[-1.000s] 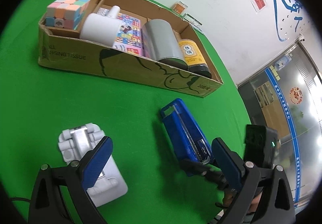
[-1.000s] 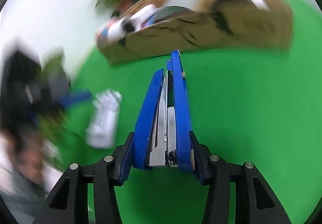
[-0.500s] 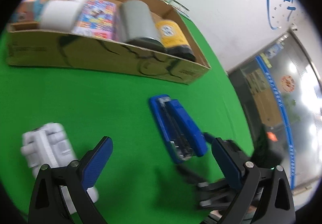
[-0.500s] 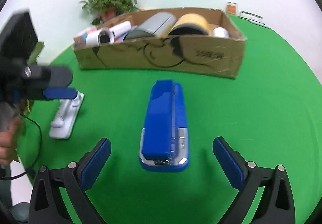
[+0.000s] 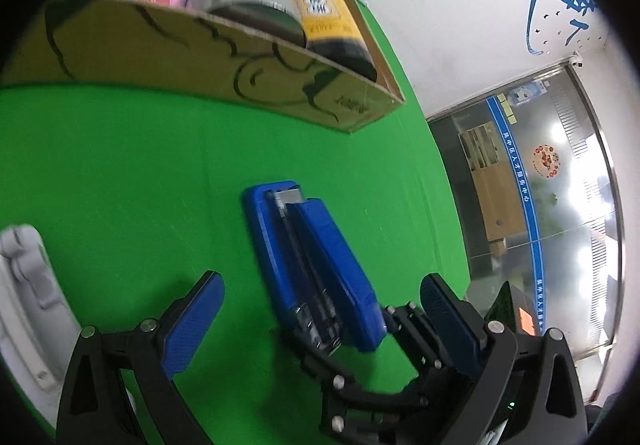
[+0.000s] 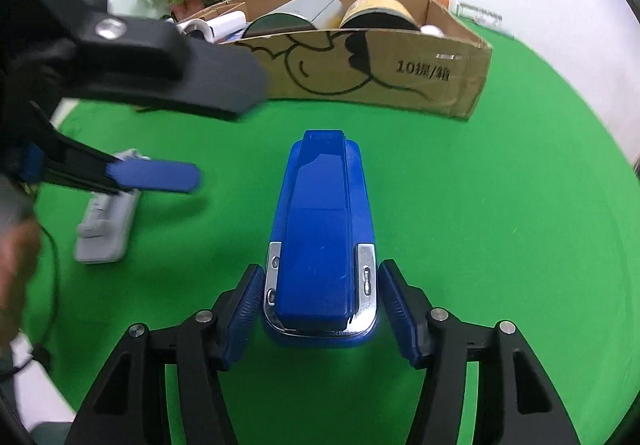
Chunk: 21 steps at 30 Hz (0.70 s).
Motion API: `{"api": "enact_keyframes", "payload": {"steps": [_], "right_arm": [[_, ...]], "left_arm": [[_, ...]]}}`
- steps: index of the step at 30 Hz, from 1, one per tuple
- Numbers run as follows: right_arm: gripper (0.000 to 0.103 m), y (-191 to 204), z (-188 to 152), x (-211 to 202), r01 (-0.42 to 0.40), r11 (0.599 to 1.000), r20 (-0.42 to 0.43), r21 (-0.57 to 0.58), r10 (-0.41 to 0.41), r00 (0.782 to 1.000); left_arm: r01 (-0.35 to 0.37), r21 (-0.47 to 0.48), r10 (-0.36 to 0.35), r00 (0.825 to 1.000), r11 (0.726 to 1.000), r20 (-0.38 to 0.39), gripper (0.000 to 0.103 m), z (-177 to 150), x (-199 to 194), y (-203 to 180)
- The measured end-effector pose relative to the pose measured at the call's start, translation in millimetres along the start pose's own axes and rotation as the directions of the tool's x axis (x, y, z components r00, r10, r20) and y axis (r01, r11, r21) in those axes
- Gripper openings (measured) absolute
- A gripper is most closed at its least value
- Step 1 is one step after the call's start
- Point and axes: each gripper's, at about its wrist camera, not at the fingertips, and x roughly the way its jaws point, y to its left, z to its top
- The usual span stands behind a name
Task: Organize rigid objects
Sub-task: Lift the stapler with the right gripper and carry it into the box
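Stapler (image 6: 320,241), blue, is laid flat on the green worktop (image 6: 500,245) before the cardboard box (image 6: 380,73), flanked by the closing right claw (image 6: 320,305), pads not visibly pressing; the left claw (image 5: 324,309) is spread wide.

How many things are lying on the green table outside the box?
2. The blue stapler lies mid-table between the right gripper's pads. The white gadget lies to its left. Others may be hidden outside the view.

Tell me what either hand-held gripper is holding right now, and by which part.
Nothing. The right hand-held gripper brackets the blue plastic stapler's rear end, its jaws closing, pads apart from it. The left hand-held gripper is open.
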Motion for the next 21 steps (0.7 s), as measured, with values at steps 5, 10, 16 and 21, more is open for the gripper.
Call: {"api": "enact_keyframes", "payload": {"steps": [5, 10, 16, 21], "right_arm": [[0.057, 9.2, -4.4, -2.6, -0.065, 0.996, -0.026, 0.057, 0.067, 0.997], [0.057, 9.8, -0.7, -0.7, -0.094, 0.992, -0.033, 0.082, 0.097, 0.995], [0.057, 14.1, -2.4, -1.4, -0.103, 0.992, -0.027, 0.079, 0.106, 0.994], [0.056, 15.2, 2.7, 0.2, -0.113, 0.990, -0.017, 0.083, 0.115, 0.993]], "left_arm": [[-0.012, -0.061, 0.009, 0.999, 0.998, -0.047, 0.098, -7.0, 11.3, 7.6], [-0.041, -0.032, 0.039, 0.997, 0.999, -0.073, 0.089, -9.0, 16.0, 3.1], [-0.081, 0.009, 0.081, 0.995, 0.997, -0.059, 0.070, -15.0, 16.9, -2.5], [-0.127, 0.065, 0.129, 0.991, 0.990, -0.034, 0.066, -21.1, 9.9, -13.6]]}}
